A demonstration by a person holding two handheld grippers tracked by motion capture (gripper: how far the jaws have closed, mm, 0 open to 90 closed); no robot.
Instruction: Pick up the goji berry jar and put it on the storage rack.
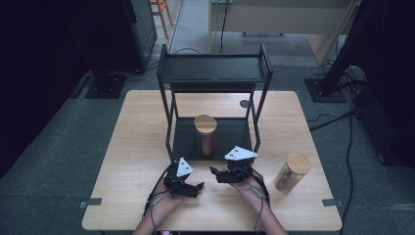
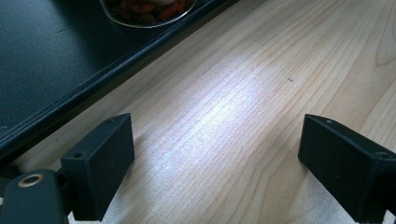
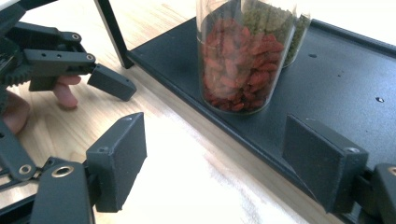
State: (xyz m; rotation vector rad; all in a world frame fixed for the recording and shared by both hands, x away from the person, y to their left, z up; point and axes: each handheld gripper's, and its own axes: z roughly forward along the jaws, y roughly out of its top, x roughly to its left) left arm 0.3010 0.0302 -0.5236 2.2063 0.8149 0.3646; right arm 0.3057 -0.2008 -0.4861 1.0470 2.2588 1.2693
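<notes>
A glass jar of red berries (image 1: 205, 134) with a wooden lid stands upright on the lower shelf of a black rack (image 1: 186, 142). In the right gripper view the berry jar (image 3: 243, 56) is just ahead, with a jar of green contents (image 3: 299, 28) behind it. My right gripper (image 3: 219, 158) is open over the shelf's front edge, with nothing between its jaws. My left gripper (image 2: 219, 158) is open and empty above bare wood beside the shelf edge (image 2: 70, 93). From above, the left gripper (image 1: 197, 187) and right gripper (image 1: 214, 171) sit close together in front of the rack.
A second lidded jar (image 1: 292, 171) stands on the table (image 1: 127, 147) to the right of my right hand. The rack's upper shelf (image 1: 215, 68) overhangs the lower one, and its front posts (image 1: 169, 122) flank the opening. Cables trail from both grippers toward the near edge.
</notes>
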